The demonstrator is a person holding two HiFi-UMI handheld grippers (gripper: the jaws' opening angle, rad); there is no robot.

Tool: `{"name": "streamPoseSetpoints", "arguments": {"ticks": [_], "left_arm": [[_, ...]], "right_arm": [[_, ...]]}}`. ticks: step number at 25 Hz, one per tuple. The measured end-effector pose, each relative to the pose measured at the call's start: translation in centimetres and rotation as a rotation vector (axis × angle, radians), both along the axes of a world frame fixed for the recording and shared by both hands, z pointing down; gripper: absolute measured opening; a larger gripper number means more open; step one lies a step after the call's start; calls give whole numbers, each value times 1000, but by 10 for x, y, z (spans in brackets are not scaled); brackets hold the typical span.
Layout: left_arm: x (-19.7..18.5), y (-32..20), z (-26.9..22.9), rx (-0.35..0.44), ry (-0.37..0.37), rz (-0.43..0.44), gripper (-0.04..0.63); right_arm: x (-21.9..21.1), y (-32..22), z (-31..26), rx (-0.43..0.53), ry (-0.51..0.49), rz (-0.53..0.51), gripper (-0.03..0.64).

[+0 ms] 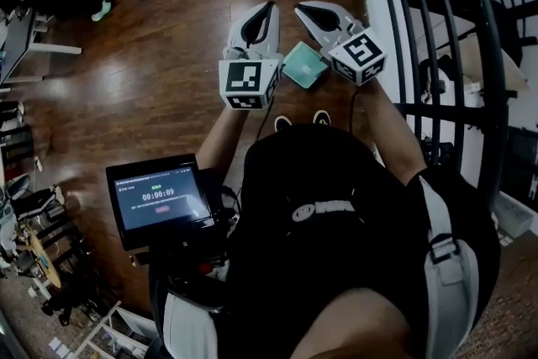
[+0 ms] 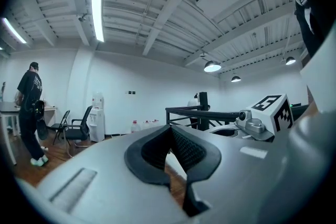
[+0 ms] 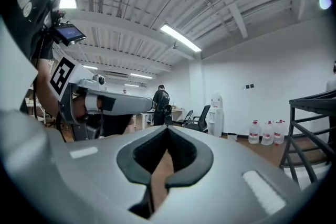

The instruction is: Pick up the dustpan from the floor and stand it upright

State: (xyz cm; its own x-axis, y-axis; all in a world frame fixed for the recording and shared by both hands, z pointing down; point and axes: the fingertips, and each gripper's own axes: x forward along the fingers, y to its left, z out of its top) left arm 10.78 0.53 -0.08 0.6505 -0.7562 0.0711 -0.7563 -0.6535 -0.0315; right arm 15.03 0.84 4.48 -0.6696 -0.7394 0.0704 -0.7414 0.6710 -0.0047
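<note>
Seemingly still at the very start, with left gripper [image 1: 269, 7] and right gripper [image 1: 300, 8] both closed on nothing and held level in the air, the green dustpan [image 1: 304, 65] untouched below between them on the wooden floor [image 1: 168, 55], apparently lying flat, picking up and standing upright both left to do.

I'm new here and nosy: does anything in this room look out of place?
Only the teal dustpan: it sits on the wood floor just ahead of the person's shoes, apparently lying flat, where someone could step on it. Nothing looks spilled or broken.
</note>
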Motion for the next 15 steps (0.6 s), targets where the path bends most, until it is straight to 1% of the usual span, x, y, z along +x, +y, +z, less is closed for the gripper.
{"name": "streamPoseSetpoints", "arguments": {"ticks": [3,6,9,12,15], "left_arm": [[-2,3,-5,2,21,6,20],[2,1,-10,11,41,26,20],[9,4,-11,2,49,36,19],[5,6,9,-1,46,38,20],[10,7,39,-10,3,8,20]], "right_arm": [[-3,3,-1,12,3,5,2],[5,3,-5,26,16,44,2],[12,10,-8,10,18,49,2],[9,14,8,-1,24,49,2],[24,18,28,-3,16,62,2]]}}
